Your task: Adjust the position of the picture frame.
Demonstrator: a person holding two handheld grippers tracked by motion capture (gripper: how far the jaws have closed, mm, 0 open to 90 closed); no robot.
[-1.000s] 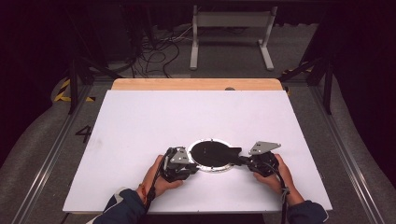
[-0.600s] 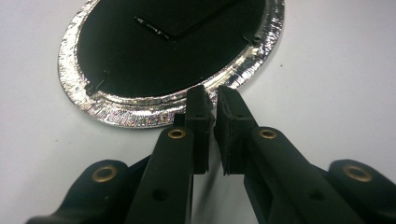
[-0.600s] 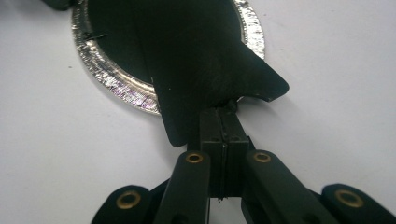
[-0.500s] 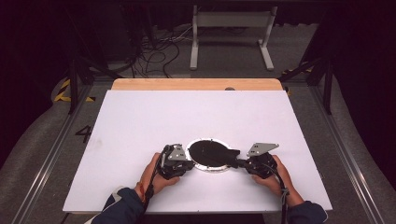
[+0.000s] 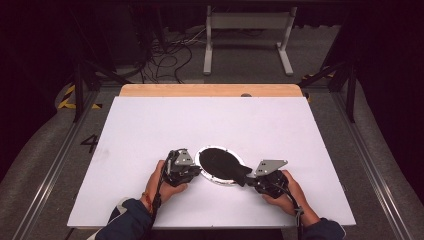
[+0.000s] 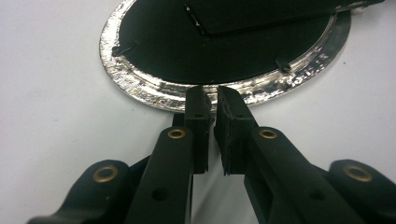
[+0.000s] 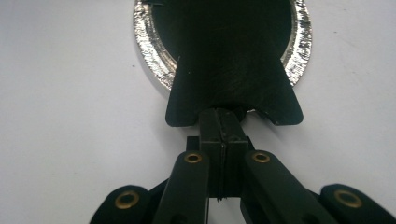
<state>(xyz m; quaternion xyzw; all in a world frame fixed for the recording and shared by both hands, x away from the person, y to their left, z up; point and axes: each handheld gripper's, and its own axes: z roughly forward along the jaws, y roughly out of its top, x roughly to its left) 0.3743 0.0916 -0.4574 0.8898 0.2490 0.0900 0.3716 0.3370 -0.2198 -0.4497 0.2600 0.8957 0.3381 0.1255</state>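
Observation:
A round plate with a shiny silver rim [image 5: 212, 178] lies near the front of the white table. On it rests a flat black fish-shaped piece [image 5: 220, 161] whose flared tail reaches over the rim to the right. My right gripper [image 5: 250, 179] is shut on that tail; in the right gripper view the jaws [image 7: 219, 116] meet at the notch of the tail [image 7: 229, 70]. My left gripper [image 5: 199, 171] sits at the plate's left edge. In the left gripper view its tips [image 6: 211, 95] stand on the rim [image 6: 140, 84] with only a slit between them and nothing seen pinched.
The white tabletop [image 5: 210, 125] stretches wide behind and beside the plate, with a wooden strip [image 5: 210, 90] along its far edge. Metal rails run down both sides. Cables and a stand frame [image 5: 247, 35] lie on the floor beyond.
The plate, the black piece and both grippers have shifted a little to the left. The tail now hangs further over the right side of the rim.

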